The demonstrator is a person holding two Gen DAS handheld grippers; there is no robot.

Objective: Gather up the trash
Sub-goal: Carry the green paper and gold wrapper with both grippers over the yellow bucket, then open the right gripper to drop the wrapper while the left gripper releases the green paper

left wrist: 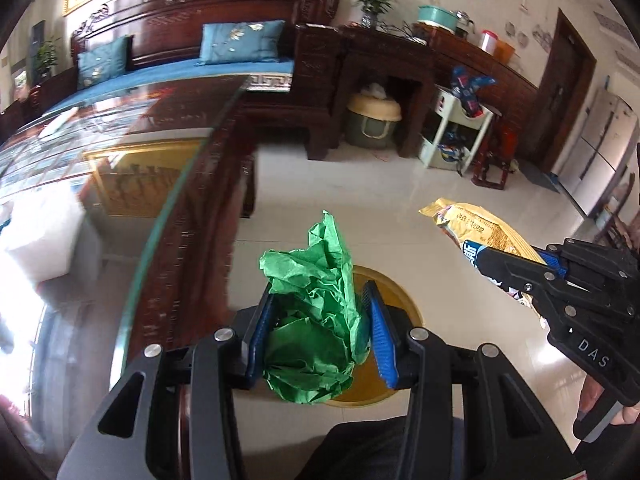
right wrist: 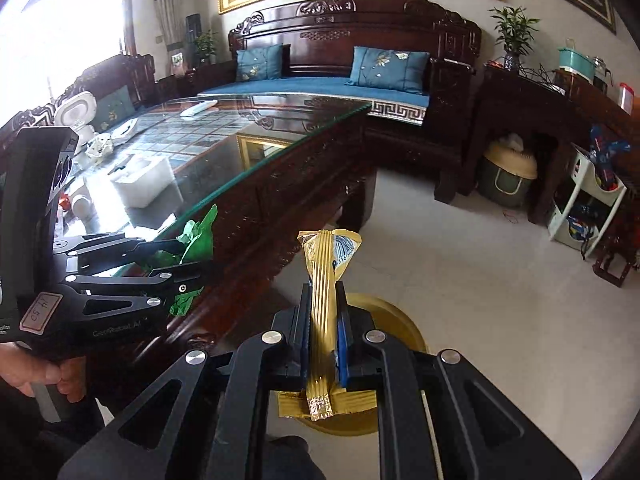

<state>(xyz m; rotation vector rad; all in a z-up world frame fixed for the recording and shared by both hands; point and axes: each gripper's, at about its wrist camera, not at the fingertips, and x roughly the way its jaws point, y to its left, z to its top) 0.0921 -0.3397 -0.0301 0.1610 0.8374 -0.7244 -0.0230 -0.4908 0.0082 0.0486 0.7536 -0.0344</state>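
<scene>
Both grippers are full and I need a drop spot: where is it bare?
Bare: pale floor between glass table and white cart; table's sofa-side corner. Crowded: table's window end, around the white box.

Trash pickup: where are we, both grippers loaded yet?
Done: both pieces are picked up and off the glass table. In hand: the left gripper is shut on the crumpled green paper; the right gripper is shut on the gold snack wrapper. Left: dropping both, probably into the round yellow bin on the floor below. Nothing released yet.
</scene>
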